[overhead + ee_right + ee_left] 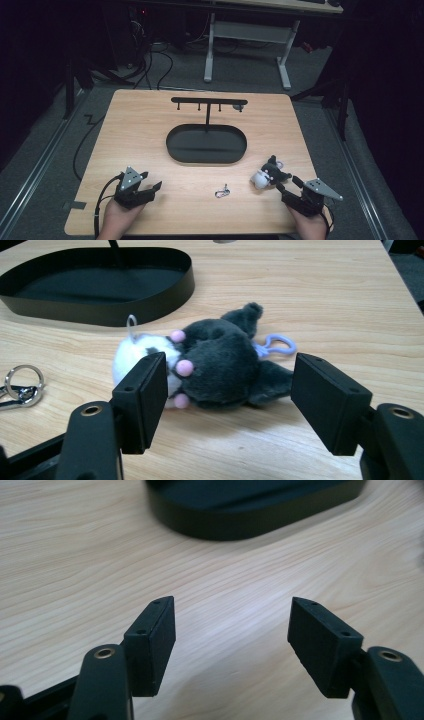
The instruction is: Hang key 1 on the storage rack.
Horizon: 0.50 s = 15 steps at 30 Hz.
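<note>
A small dark grey and white plush toy with pink dots and a lilac clasp lies on the table at the right. My right gripper is open just behind it, jaws wide on either side, not touching. A metal keyring clip lies near the front middle. My left gripper is open over bare wood at the front left, empty. A black oval tray with a hook stand sits in the middle.
The wooden table has edges close to both hands at the front. Cables trail from the left gripper over the front left edge. A white-legged desk stands on the grey floor beyond the table.
</note>
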Each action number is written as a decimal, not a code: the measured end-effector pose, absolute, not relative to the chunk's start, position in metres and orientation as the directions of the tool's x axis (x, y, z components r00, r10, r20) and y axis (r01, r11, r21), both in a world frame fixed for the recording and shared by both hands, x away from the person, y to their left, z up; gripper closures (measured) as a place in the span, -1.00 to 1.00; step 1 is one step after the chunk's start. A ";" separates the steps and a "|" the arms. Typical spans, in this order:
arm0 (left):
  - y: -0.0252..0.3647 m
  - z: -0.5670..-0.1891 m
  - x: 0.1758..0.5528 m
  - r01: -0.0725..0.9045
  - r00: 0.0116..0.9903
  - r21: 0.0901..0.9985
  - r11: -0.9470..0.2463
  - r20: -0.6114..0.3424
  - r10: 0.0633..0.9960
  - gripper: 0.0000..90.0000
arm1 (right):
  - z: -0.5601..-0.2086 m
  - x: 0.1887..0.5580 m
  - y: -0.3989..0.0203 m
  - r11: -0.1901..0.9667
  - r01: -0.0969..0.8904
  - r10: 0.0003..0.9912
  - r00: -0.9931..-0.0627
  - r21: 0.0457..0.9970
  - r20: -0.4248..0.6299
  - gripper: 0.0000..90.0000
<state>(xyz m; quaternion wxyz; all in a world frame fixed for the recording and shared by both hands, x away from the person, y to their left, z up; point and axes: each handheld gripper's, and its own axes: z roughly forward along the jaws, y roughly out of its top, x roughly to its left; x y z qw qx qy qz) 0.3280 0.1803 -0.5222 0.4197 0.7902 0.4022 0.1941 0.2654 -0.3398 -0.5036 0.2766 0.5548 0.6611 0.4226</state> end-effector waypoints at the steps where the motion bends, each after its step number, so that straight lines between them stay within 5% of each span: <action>1: 0.180 -0.522 0.328 0.473 0.601 0.819 -0.324 -0.031 0.799 -0.20 | -0.504 0.265 -0.340 0.027 0.500 0.967 -0.231 0.866 0.103 -0.31; 6: 0.193 -0.525 0.335 0.453 0.588 0.832 -0.321 -0.008 0.809 -0.16 | -0.504 0.264 -0.327 0.120 0.503 0.967 -0.254 0.856 0.014 -0.36; 15: 0.199 -0.531 0.336 0.438 0.583 0.853 -0.285 -0.028 0.812 -0.16 | -0.505 0.266 -0.327 0.138 0.504 0.961 -0.278 0.853 0.009 -0.28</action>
